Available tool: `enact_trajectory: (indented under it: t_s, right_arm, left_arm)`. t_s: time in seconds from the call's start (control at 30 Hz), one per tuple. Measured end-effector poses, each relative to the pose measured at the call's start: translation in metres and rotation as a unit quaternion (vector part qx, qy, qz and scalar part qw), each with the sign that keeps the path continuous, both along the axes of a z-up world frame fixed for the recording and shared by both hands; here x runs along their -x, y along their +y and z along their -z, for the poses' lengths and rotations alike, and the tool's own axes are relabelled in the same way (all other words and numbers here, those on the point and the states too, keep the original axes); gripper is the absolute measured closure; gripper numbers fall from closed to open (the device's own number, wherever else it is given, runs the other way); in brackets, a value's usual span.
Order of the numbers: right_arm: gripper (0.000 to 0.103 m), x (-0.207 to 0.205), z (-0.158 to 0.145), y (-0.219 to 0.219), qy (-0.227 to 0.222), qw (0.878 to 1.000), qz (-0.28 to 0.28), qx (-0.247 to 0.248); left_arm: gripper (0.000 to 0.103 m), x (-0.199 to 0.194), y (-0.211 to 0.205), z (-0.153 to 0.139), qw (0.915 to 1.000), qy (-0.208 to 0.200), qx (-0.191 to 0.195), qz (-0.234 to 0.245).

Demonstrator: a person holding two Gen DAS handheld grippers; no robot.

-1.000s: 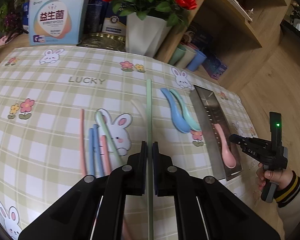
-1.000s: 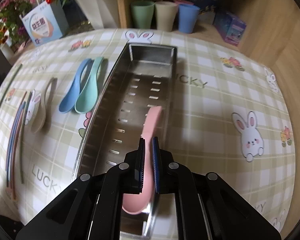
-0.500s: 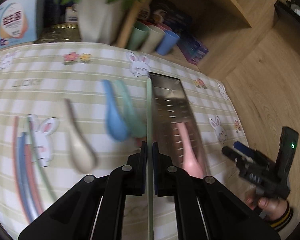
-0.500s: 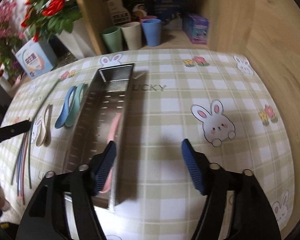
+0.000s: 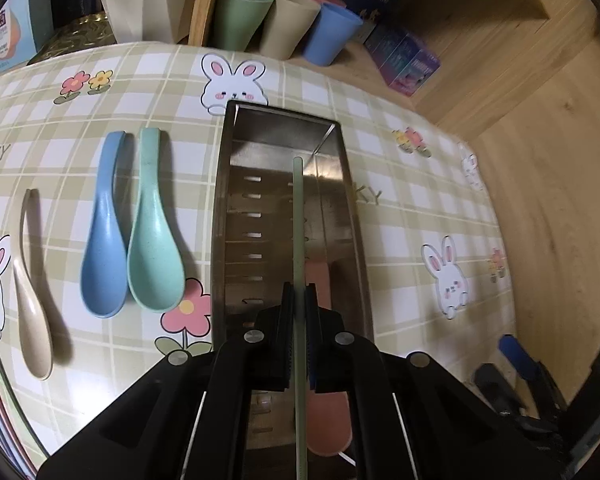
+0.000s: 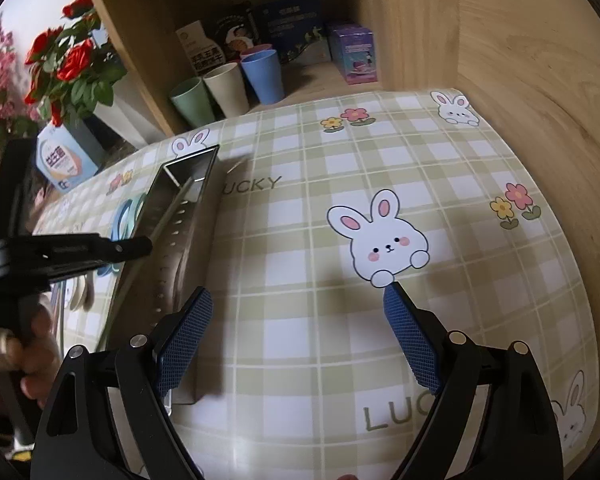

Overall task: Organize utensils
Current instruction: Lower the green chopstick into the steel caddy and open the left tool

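- My left gripper [image 5: 299,300] has its jaws pinching a pale green chopstick [image 5: 298,216]; the stick runs straight out toward 12 o'clock in the left wrist view, above the steel tray [image 5: 220,216].
- The tray lies lengthwise on the bench [image 5: 399,216], which carries a checked cloth with rabbits and flowers. A pink spoon [image 5: 319,276] rests inside the tray, partly hidden behind my left jaws.
- At 9 o'clock from the tray, on the cloth, lie a green spoon [image 5: 154,240] and a blue spoon [image 5: 106,236], touching side by side, bowls toward me. Further toward 9 o'clock lies a beige spoon [image 5: 30,300], apart from the pair.
- My right gripper [image 6: 298,336] has just been opening; its jaws now stand spread wide with nothing between them, over bare cloth at 3 o'clock from the tray.
- In the right wrist view, the left gripper reaches over the tray from 9 o'clock, held by a hand [image 6: 28,344].
- Three cups, green [image 5: 240,16], beige [image 5: 288,24] and blue [image 5: 331,32], stand on the shelf beyond the bench at 12 o'clock.
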State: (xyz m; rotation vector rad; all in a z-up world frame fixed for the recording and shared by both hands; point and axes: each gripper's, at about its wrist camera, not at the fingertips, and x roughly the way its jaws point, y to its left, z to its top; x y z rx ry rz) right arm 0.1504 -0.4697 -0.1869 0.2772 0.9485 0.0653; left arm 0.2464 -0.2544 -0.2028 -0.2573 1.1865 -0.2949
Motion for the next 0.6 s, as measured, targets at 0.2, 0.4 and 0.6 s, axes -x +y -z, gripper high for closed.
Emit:
enact_trajectory:
  t_s: [0.2,0.4,0.6]
  right_arm:
    - [0.017,0.003,0.004,-0.01,-0.001,1.0,0.01,-0.02]
    - [0.017,0.007,0.007,-0.017,0.002,0.999,0.023,-0.023]
    - [0.017,0.01,0.005,-0.023,0.002,0.999,0.036,-0.03]
  left_arm:
    - [0.098,-0.003,-0.008,0.012,0.9991,0.007,-0.042,0.003]
    - [0.098,-0.004,-0.015,0.019,0.9976,0.016,-0.065,0.019]
    - [0.098,-0.004,-0.021,0.025,0.9964,0.028,-0.072,0.035]
